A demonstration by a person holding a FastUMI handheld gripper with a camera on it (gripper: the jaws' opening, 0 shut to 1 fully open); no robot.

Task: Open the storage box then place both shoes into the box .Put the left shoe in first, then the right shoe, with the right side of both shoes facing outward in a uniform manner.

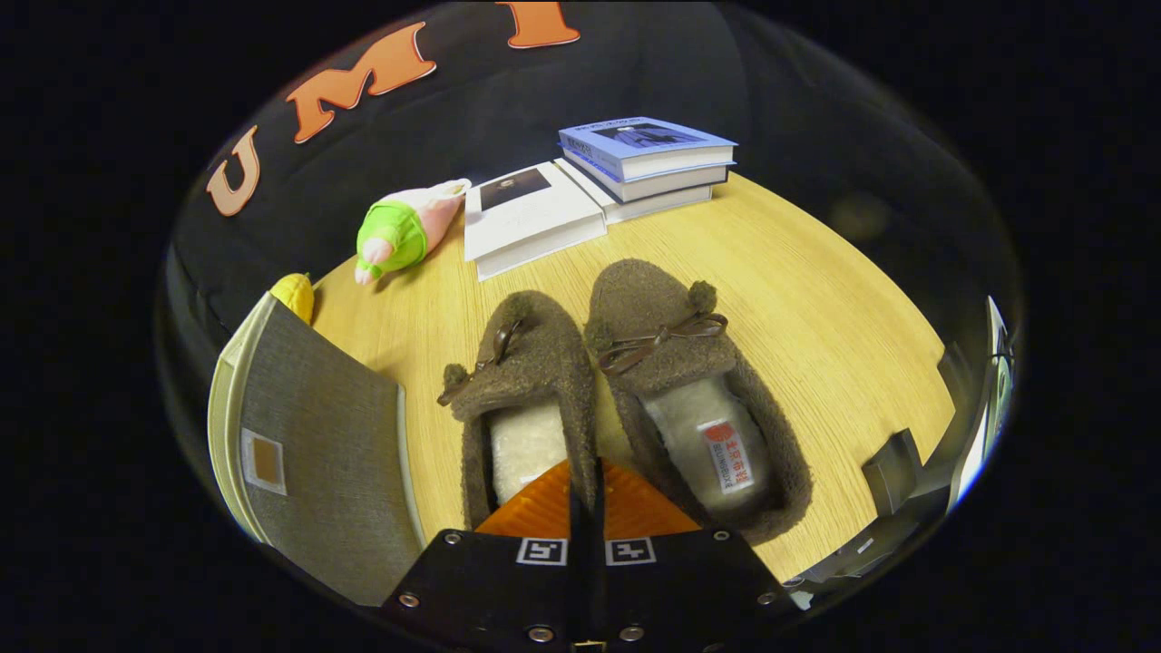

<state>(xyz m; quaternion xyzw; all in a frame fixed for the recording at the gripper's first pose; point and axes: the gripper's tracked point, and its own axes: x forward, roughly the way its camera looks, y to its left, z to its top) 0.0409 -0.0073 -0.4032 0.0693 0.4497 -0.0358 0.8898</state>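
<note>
A: where's my gripper at rn?
B: fingers pressed together on nothing, over the brown fuzzy left slipper, beside its pair. grey fabric storage box nearby. Prob soft n light imo, pinch the heel rim

— Where's the camera? 
— Riding the gripper, looking forward and down along its closed fingers.
— How near?
— Close above the shoes; table stretches beyond.
</note>
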